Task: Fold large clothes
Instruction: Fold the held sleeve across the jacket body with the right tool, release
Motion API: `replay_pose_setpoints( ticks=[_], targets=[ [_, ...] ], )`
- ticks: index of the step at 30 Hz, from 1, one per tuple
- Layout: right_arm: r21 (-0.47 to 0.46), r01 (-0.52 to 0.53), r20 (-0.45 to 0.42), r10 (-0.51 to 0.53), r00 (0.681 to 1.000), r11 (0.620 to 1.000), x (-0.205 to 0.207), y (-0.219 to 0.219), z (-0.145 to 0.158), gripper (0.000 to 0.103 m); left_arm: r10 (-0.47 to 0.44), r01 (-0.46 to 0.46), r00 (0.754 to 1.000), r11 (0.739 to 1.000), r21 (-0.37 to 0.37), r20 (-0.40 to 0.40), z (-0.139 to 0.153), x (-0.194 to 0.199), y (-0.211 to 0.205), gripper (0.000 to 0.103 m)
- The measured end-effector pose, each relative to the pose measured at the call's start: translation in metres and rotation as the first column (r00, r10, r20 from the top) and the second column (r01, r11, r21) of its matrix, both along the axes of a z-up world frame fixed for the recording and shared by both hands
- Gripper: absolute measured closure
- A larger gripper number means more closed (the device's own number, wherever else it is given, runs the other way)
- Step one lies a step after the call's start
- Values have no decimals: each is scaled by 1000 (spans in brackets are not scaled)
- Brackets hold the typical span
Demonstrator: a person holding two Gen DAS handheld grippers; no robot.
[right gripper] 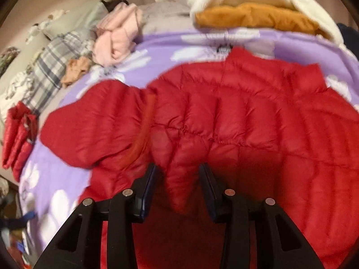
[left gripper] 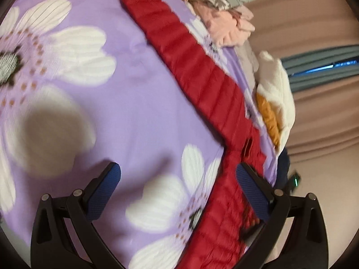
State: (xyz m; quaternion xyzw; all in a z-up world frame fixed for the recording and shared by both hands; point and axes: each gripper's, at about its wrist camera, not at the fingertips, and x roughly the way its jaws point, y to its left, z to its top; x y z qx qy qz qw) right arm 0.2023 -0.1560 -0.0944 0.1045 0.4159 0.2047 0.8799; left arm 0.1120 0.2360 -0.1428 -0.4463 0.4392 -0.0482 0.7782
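Observation:
A red quilted puffer jacket (right gripper: pixel 224 116) lies spread on a purple flowered bedspread (right gripper: pixel 56 179), with one sleeve reaching left. My right gripper (right gripper: pixel 179 179) hovers low over the jacket's near part. A raised fold of the red fabric sits between its partly parted fingers, and the pads do not visibly pinch it. In the left wrist view a long red sleeve (left gripper: pixel 190 62) runs diagonally across the bedspread (left gripper: pixel 134 112). My left gripper (left gripper: pixel 179 179) stands wide open above the bedspread. Its right finger (left gripper: pixel 249 183) is over the jacket's edge and holds nothing.
A heap of pink clothes (right gripper: pixel 116 35) and plaid clothes (right gripper: pixel 49 67) lines the far left of the bed. A white fleece with an orange garment (right gripper: pixel 246 15) lies at the far edge. A folded red garment (right gripper: pixel 18 134) rests at the left. The bed's edge (left gripper: pixel 278 157) drops off beside the sleeve.

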Motion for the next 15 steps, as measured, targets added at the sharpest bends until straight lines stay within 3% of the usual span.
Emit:
replay_pose_setpoints(
  ticks=[7, 10, 15],
  targets=[
    [58, 2, 117, -9, 993, 998, -73, -52, 17, 63, 71, -66, 997, 988, -138, 30, -12, 65, 30, 0],
    [127, 37, 115, -52, 992, 991, -102, -79, 9, 61, 118, -113, 993, 977, -181, 16, -20, 86, 44, 0],
    [99, 136, 100, -145, 984, 986, -126, -112, 4, 61, 212, -203, 977, 950, -238, 11, -26, 113, 62, 0]
  ],
)
